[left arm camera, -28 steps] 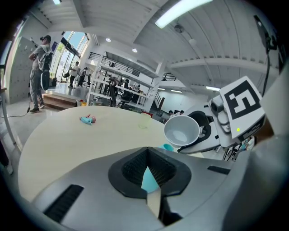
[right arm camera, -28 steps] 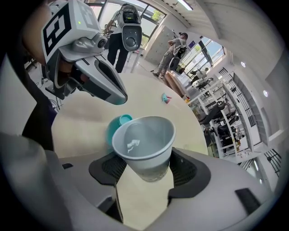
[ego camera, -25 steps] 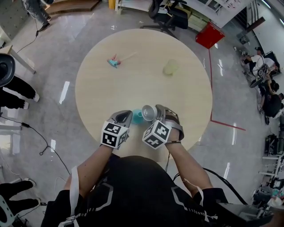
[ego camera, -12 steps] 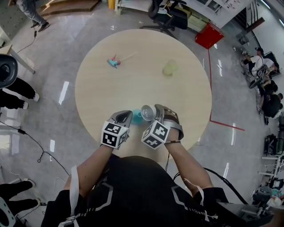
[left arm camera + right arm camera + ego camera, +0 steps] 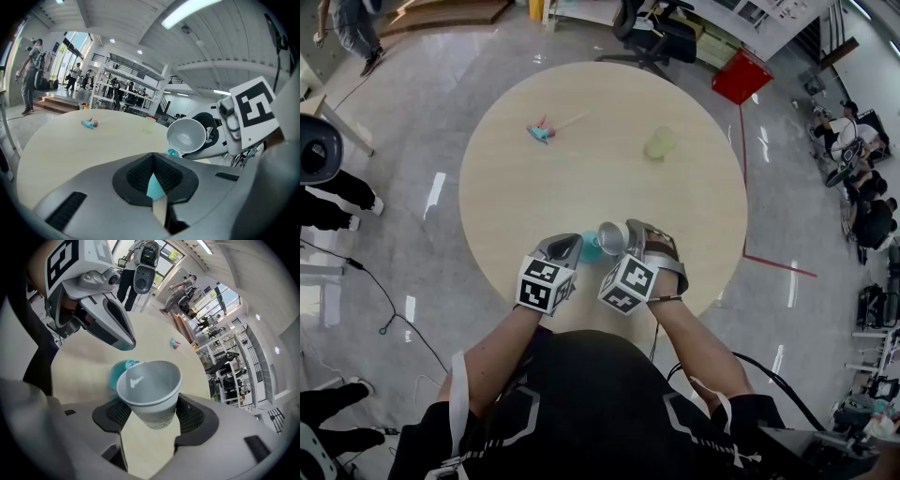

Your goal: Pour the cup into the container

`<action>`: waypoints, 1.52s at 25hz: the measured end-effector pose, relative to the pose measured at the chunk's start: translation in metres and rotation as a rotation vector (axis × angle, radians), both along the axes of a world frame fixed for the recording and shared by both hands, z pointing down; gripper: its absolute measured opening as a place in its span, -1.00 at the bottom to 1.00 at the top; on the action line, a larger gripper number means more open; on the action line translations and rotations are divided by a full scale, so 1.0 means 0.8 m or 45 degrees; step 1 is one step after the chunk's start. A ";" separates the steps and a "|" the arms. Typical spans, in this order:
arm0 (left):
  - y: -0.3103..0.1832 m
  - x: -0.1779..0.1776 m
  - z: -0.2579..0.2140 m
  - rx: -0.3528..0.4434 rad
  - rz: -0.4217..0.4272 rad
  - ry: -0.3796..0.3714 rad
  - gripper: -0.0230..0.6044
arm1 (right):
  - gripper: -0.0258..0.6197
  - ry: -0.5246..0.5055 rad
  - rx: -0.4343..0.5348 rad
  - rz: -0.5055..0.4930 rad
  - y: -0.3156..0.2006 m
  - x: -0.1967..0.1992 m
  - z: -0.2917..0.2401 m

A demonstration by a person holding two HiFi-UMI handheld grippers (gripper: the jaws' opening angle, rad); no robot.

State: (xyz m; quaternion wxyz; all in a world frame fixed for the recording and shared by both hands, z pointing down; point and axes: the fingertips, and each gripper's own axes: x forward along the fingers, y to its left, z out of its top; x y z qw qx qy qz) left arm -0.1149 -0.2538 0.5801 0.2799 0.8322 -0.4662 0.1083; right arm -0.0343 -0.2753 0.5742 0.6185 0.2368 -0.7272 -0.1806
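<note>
A grey paper cup (image 5: 612, 237) is gripped across its body by my right gripper (image 5: 630, 236), tipped on its side with its mouth toward the left. In the right gripper view the cup (image 5: 150, 391) sits between the jaws, and its inside shows plain grey. Just past its rim stands a small teal container (image 5: 121, 372) on the round table (image 5: 600, 178). My left gripper (image 5: 573, 247) is shut on that container (image 5: 591, 247); teal shows between its jaws (image 5: 155, 186). In the left gripper view the cup mouth (image 5: 186, 135) faces me.
A pale green cup (image 5: 660, 143) stands at the table's far right, and a small teal and pink object (image 5: 542, 131) lies at its far left. On the floor are a red box (image 5: 742, 75), an office chair (image 5: 661, 36) and cables, with people around the room's edges.
The grey cup has rolled very slightly further over. Both grippers stay in place. A person at the top left has walked on.
</note>
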 end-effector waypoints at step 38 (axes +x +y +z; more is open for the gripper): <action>0.007 -0.004 0.006 -0.013 -0.008 -0.005 -0.93 | 0.01 0.052 0.053 -0.032 -0.004 0.004 -0.014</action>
